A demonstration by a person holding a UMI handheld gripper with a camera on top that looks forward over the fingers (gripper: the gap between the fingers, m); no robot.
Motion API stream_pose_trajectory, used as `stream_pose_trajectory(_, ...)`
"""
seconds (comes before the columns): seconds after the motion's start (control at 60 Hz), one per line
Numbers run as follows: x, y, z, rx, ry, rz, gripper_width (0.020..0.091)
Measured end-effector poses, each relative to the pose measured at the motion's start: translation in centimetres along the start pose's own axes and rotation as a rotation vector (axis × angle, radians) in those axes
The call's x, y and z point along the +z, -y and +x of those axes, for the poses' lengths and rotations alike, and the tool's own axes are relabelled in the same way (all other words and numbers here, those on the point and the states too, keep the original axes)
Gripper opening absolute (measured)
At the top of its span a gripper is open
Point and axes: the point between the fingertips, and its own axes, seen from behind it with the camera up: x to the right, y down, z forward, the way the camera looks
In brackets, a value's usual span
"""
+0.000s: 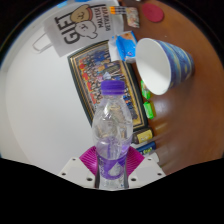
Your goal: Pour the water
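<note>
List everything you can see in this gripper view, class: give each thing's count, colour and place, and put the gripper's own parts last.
Bottle: one, clear plastic with a purple cap, upright between the fingers.
Paper cup: one, white inside and blue outside, tipped on its side beyond the bottle.
Book: one, dark cover with colourful print, lying flat behind the bottle, under the cup.
White card: one, printed "GIFT", beyond the book.
Table: one, white top.
Pink round object: one, at the far edge; cannot tell what it is.
Gripper: one, white fingers with magenta pads; the jaws press on the bottle's lower part.
</note>
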Motion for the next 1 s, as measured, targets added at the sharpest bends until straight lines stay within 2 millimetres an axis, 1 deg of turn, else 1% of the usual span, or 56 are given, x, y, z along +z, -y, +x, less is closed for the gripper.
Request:
stream_pose_trajectory(0.067, 0.0, 1.3, 0.2, 0.113, 0.014, 0.021, 0.0322)
stream_pose_trajectory(0.133, -0.1, 2.0, 0.6, 0.143, 0.012, 0.033, 0.032)
stream_pose_trajectory(0.3, 0.0, 1.6, 1.0, 0.125, -0.021, -0.013, 0.0321)
stream_pose_trajectory(0.35, -0.2, 1.4, 1.2, 0.046, -0.058, -0.023, 0.0321)
stream_pose_trajectory(0.417, -0.4, 1.6, 1.1, -0.116, -0.105, -0.033, 0.0322)
stream_pose_trajectory(0.45, -0.5, 1.8, 0.8, -0.204, -0.123, -0.038, 0.0322)
stream_pose_trajectory(0.5, -0.8, 2.4, -0.3, -0.356, -0.144, -0.036, 0.0319)
stream_pose_trajectory(0.533, -1.0, 3.1, -1.2, -0.476, -0.155, -0.03, 0.0321)
stream_pose_trajectory(0.583, -1.5, 4.5, -3.0, -0.677, -0.172, -0.014, 0.0322)
stream_pose_trajectory(0.7, -2.6, 8.0, -8.1, -1.128, -0.173, 0.036, 0.032)
stream_pose_trajectory(0.783, -3.5, 11.4, -10.6, -1.392, -0.189, 0.09, 0.0322)
stream_pose_trajectory(0.817, -4.0, 13.1, -11.6, -1.481, -0.19, 0.117, 0.032)
stream_pose_trajectory(0.867, -4.5, 15.9, -12.0, -1.6, -0.232, 0.157, 0.0321)
stream_pose_trajectory(0.9, -4.8, 17.9, -11.8, -1.667, -0.264, 0.178, 0.032)
stream_pose_trajectory(0.933, -5.2, 20.0, -11.3, -1.722, -0.302, 0.193, 0.032)
stream_pose_trajectory(1.0, -6.2, 23.8, -9.6, -1.795, -0.377, 0.206, 0.0321)
